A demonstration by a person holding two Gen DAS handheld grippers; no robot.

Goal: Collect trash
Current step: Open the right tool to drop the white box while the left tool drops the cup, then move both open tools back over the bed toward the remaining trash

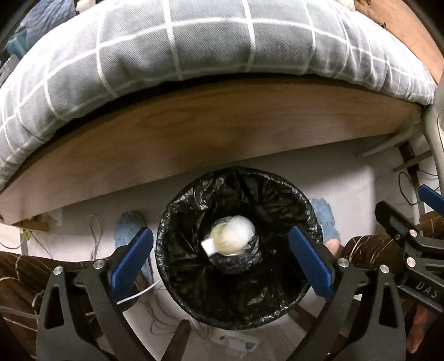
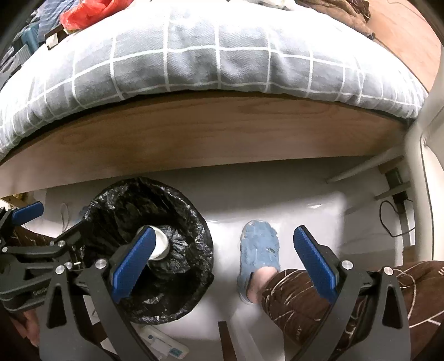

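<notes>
The white crumpled cup-like trash sits deep inside the round black-bagged bin on the floor, straight under the left tongs. Both tongs are open and empty; the right tongs hang off to the bin's right.

A grey checked quilt overhangs a wooden table. On the white floor below, a blue slipper is worn under brown patterned trousers. A red bag lies beyond the quilt.
</notes>
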